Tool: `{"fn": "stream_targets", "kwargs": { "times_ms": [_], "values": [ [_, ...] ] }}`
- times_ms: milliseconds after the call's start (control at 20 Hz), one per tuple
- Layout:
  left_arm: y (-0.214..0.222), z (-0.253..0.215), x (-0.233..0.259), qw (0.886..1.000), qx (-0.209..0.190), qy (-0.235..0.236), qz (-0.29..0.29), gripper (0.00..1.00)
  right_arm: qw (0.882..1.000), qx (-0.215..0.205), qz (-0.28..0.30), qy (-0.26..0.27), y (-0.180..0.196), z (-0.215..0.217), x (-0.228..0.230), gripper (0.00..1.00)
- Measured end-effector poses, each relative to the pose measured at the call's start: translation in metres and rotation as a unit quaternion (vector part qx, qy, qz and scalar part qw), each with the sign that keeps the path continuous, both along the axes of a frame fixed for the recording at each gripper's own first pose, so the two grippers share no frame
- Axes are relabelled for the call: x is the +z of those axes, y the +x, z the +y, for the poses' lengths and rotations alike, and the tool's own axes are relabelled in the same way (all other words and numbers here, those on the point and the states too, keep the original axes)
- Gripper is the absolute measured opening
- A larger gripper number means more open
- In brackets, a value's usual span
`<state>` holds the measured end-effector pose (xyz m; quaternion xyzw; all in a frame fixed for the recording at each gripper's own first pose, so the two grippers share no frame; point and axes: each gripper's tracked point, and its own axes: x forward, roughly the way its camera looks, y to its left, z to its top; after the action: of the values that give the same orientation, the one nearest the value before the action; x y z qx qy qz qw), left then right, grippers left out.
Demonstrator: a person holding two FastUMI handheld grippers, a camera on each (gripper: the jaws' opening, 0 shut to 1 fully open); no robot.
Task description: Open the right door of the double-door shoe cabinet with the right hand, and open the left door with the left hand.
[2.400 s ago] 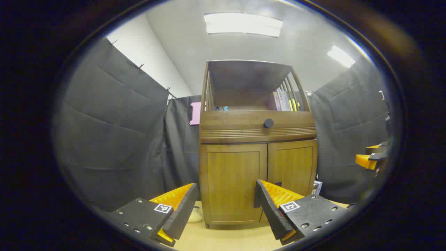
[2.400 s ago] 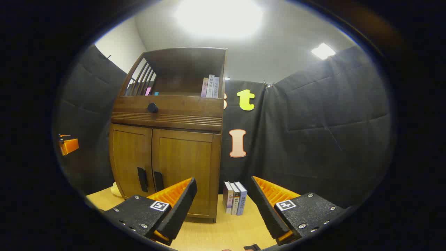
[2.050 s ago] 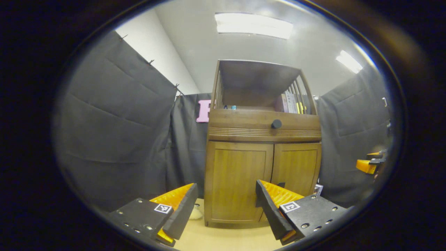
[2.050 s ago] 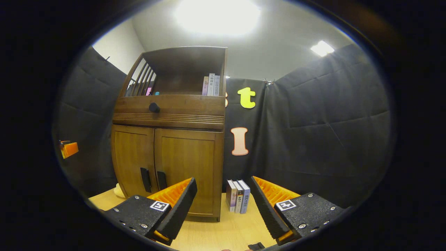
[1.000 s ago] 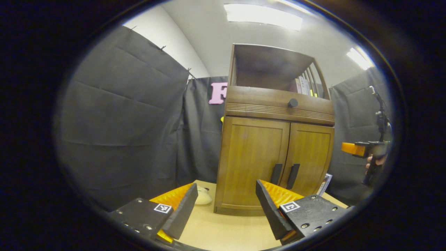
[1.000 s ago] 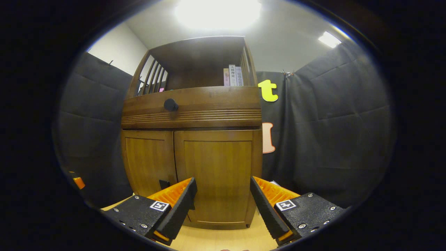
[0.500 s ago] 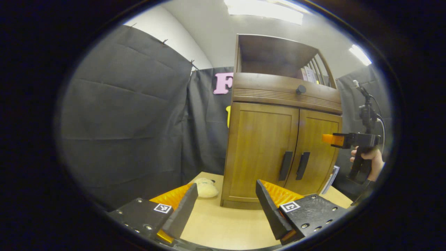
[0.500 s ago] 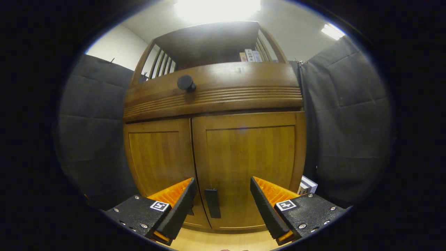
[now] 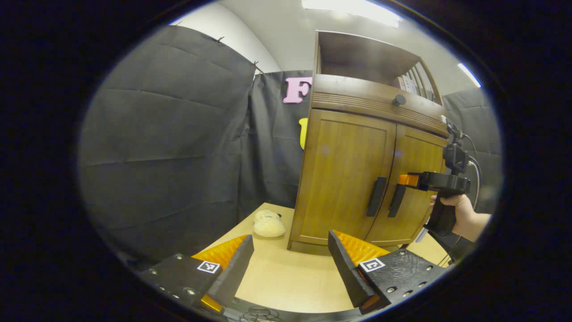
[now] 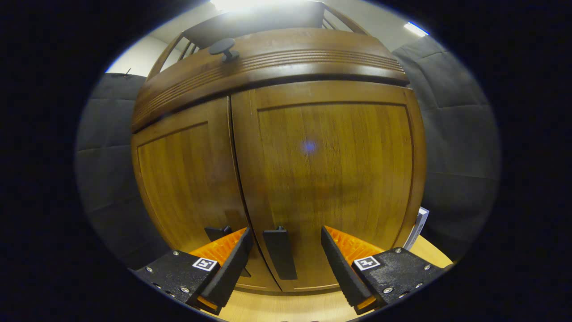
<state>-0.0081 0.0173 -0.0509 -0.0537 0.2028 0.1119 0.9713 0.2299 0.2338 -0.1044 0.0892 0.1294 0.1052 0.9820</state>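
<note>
A: Status of the brown wooden double-door shoe cabinet [image 9: 357, 170]?

B: Standing on the light wood bench [image 9: 286, 277], toward its back, w/ black cloth behind. Right door [image 10: 330, 179] and left door [image 10: 183, 179] both flush w/ the frame, i.e. closed. Each door carries a black vertical bar handle near the centre seam: right handle [image 10: 279, 253], left handle [image 10: 217, 232]. Above the doors, a ribbed wooden band w/ a round black knob [image 10: 223, 46]; open shelf w/ slatted sides on top.

A: Right gripper?

B: Right gripper [image 10: 284, 255], in its own view, close up to the right door, fingers spread wide. The right handle sits in the gap between them, touching neither as far as can be seen. In the left gripper view the same tool [image 9: 409, 180] is level w/ the upper ends of the handles, gripped by a hand [image 9: 462, 212] at the cabinet's right front. Whether its tips touch the door: can't tell.

A: Left gripper?

B: Left gripper [image 9: 289, 261] well back from the cabinet, off to its left front, over bare bench. Fingers spread, nothing between them.

A: Other items?

B: Two pale cream rounded soft objects [image 9: 268, 223] on the bench just beside the cabinet's left front corner. Upright books [image 10: 418, 230] at the cabinet's right side, partly hidden. Ceiling light panel [image 9: 353, 6] overhead.
</note>
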Motion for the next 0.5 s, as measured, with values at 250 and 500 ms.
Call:
{"fn": "stream_targets", "kwargs": {
  "times_ms": [250, 500],
  "values": [
    [-0.001, 0.0, -0.001, 1.0, 0.001, -0.002, 0.016, 0.96, 0.999, -0.003, 0.04, 0.006, 0.021, 0.012, -0.028, 0.85],
    [-0.001, -0.002, -0.002, 1.0, -0.01, -0.001, 0.015, 0.96, 0.997, 0.03, 0.056, 0.032, 0.014, 0.031, -0.034, 0.39]
  ]
}}
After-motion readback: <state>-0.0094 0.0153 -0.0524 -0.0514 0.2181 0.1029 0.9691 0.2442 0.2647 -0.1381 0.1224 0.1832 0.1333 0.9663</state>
